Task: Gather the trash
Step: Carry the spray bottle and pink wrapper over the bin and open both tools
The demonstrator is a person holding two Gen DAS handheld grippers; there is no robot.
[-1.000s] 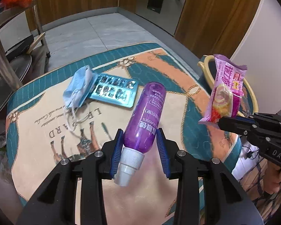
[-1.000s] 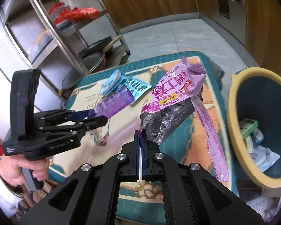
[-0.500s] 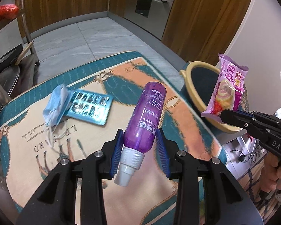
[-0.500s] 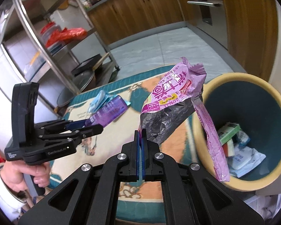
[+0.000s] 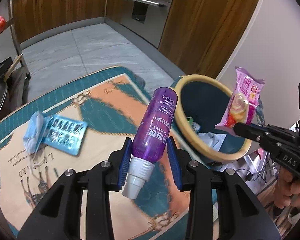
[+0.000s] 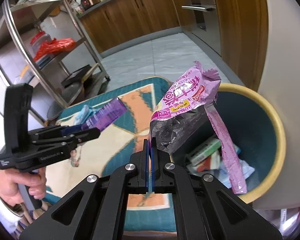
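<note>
My left gripper [image 5: 149, 156] is shut on a purple spray bottle [image 5: 156, 124], white cap toward me, held above the table near the bin. The bottle also shows in the right wrist view [image 6: 108, 116]. My right gripper [image 6: 150, 146] is shut on a torn pink snack wrapper [image 6: 186, 108] and holds it over the near rim of the yellow-rimmed teal trash bin [image 6: 278, 132]. The wrapper [image 5: 244, 102] and bin [image 5: 192, 80] show at the right of the left wrist view. The bin holds several pieces of trash. A blue face mask [image 5: 33, 132] and a blister pack [image 5: 64, 134] lie on the tablecloth.
The table carries a teal and orange patterned cloth [image 5: 114, 104]; the bin stands just past its right edge. A steel shelf rack [image 6: 56, 46] with pans and bags stands beyond the table. Wooden cabinets [image 5: 206, 20] and tiled floor lie behind.
Both grippers have moved right toward the bin with their loads. The wrapper now hangs over the bin's opening, and the bottle is closer to its rim.
</note>
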